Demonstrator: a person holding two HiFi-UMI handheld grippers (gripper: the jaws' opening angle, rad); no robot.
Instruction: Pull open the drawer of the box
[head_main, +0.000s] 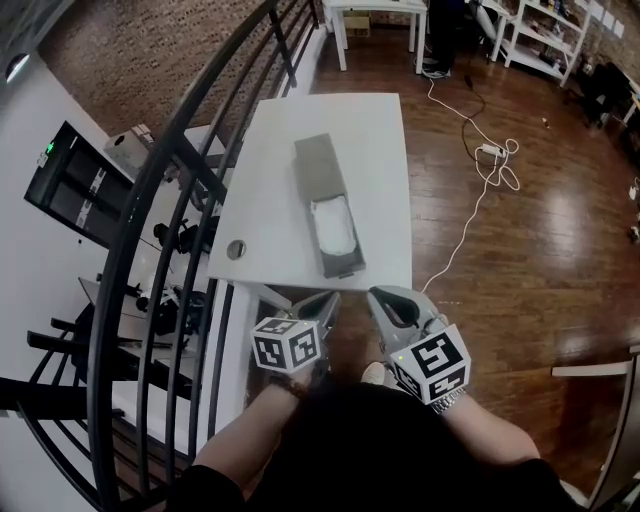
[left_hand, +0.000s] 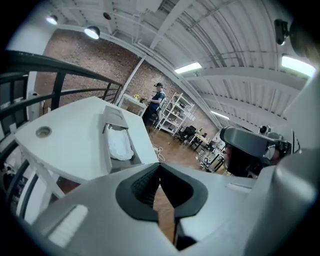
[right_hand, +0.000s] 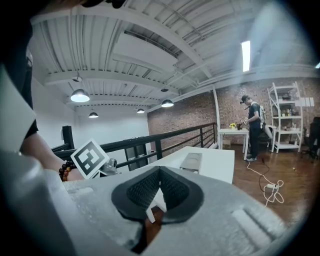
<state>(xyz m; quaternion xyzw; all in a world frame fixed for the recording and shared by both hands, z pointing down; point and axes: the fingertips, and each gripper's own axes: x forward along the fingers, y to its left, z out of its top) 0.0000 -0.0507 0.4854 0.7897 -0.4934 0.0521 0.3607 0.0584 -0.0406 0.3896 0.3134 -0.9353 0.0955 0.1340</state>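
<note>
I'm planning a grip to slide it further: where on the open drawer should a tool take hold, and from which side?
Probably the drawer's front wall, at the end nearest the person, coming from the table's near edge along the box's length. That end juts free; white cloth fills the inside.

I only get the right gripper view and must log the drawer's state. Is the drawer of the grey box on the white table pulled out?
Observer: Yes. The head view shows the drawer drawn out of the box toward the person.
Operator: Anything inside it?
Observer: What looks like a white cloth lies in it.
Operator: And the left gripper?
Observer: The left gripper has its jaws together, with nothing between them.
</note>
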